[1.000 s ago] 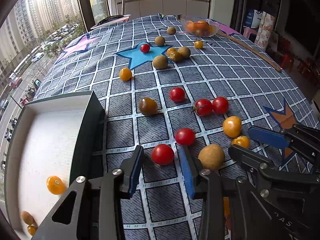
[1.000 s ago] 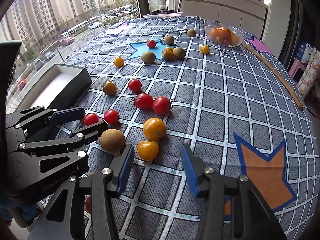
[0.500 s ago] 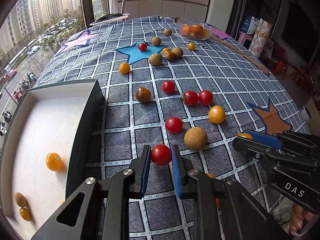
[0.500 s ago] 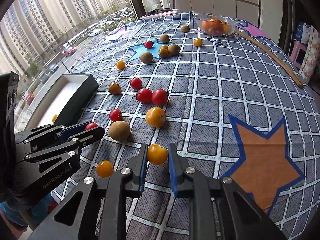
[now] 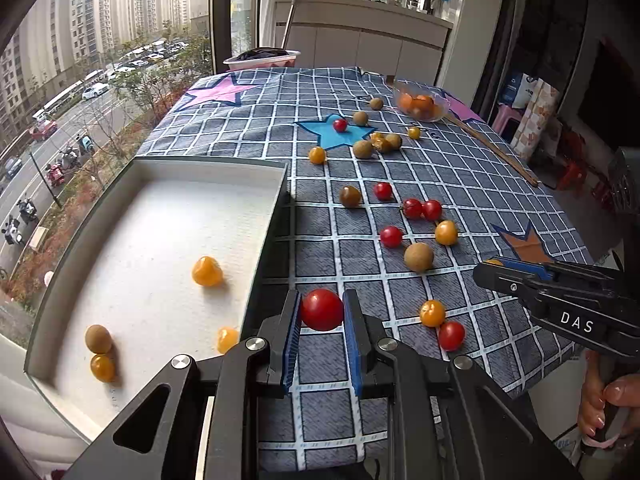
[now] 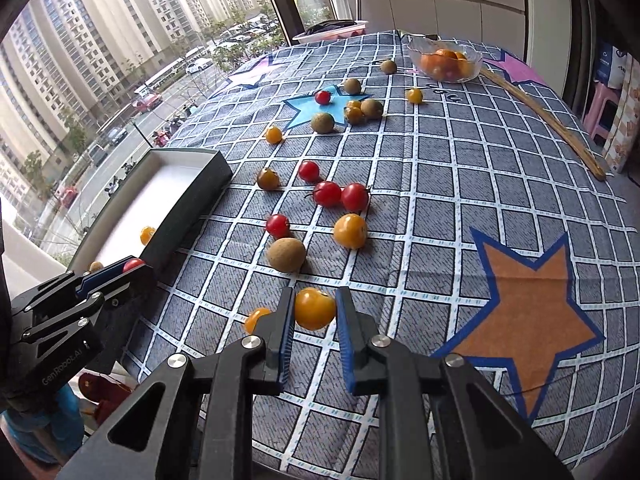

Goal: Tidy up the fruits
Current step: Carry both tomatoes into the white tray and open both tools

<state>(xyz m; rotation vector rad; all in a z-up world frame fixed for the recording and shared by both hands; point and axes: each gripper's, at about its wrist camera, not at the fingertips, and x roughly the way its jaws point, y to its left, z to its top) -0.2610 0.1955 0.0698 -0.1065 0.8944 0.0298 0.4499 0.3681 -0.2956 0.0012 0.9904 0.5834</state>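
My left gripper is shut on a red cherry tomato and holds it above the cloth, just right of the white tray. The tray holds several yellow tomatoes and a brown fruit. My right gripper is shut on a yellow tomato, lifted over the table's near edge. In the right wrist view the left gripper shows at the left with its red tomato beside the tray. Red, yellow and brown fruits lie scattered on the checked cloth.
A glass bowl of orange fruit stands at the far end of the table. A long wooden stick lies along the right edge. A pink-rimmed dish sits at the far left. Windows lie to the left.
Both grippers closed on their fruits about half a second ago and have since lifted and drawn back. The left one has moved toward the tray with the red tomato.
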